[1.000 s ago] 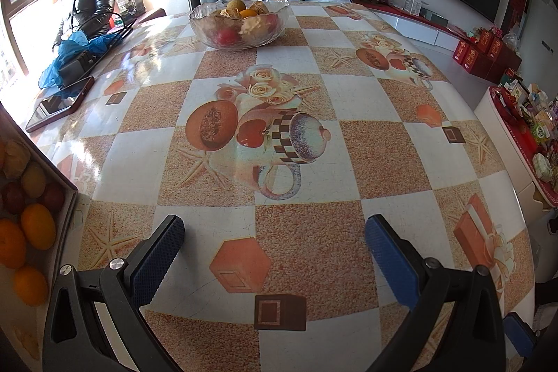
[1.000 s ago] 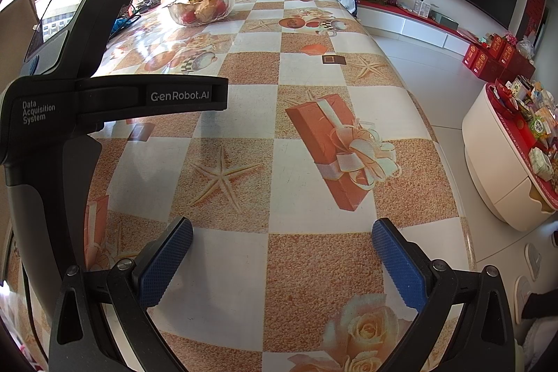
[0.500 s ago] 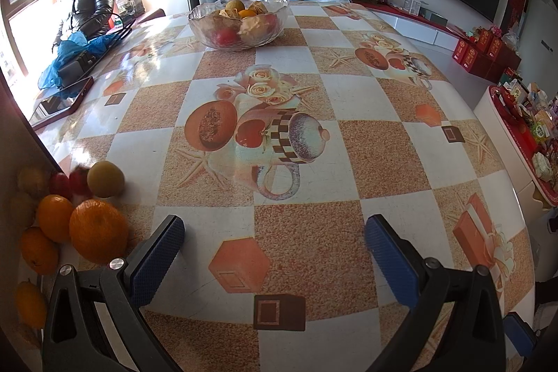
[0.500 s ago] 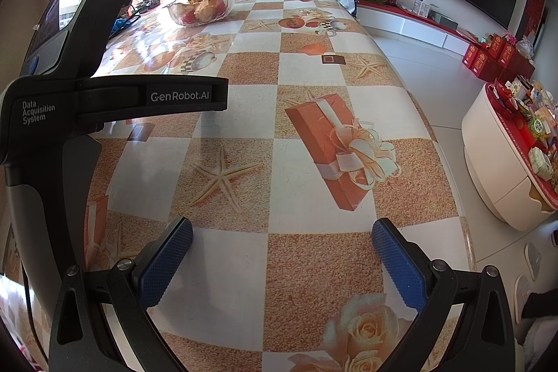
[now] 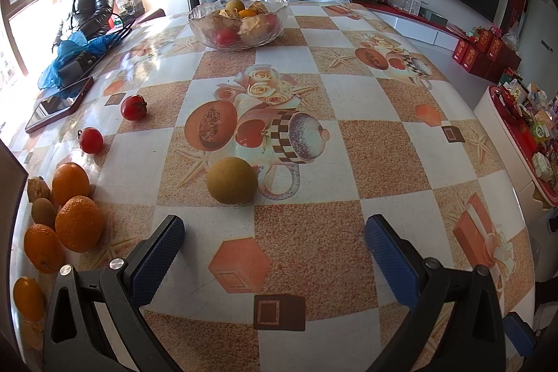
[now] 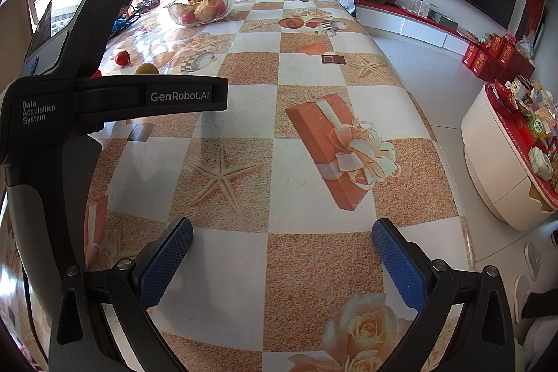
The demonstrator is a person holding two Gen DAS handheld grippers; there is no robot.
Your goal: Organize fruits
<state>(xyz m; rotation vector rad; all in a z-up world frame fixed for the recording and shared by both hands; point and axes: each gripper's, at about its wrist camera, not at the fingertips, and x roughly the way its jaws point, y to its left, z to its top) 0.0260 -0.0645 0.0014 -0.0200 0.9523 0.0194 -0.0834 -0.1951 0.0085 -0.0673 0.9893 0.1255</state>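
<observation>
In the left wrist view loose fruit lies on the patterned table (image 5: 366,145). A yellow pear (image 5: 232,181) sits just ahead of my open, empty left gripper (image 5: 273,258). Several oranges (image 5: 79,222) and a kiwi (image 5: 42,213) cluster at the left edge. Two red fruits (image 5: 133,107) (image 5: 91,139) lie farther left. A glass bowl (image 5: 239,23) holding fruit stands at the far end. My right gripper (image 6: 280,262) is open and empty over bare table; the left gripper's body (image 6: 69,100) fills its left side. The pear (image 6: 147,69) and bowl (image 6: 200,7) show there too.
A phone (image 5: 57,108) and a blue bag (image 5: 75,53) lie at the far left, by a seated person (image 5: 87,2). A dark board edge (image 5: 8,180) stands at the left border. The table's right edge drops to the floor, with a white cabinet (image 6: 502,162) beyond.
The fruit that sat in a box at the left has spilled onto the table. The pear has rolled to the middle, the red fruits farther back. Both grippers stay put.
</observation>
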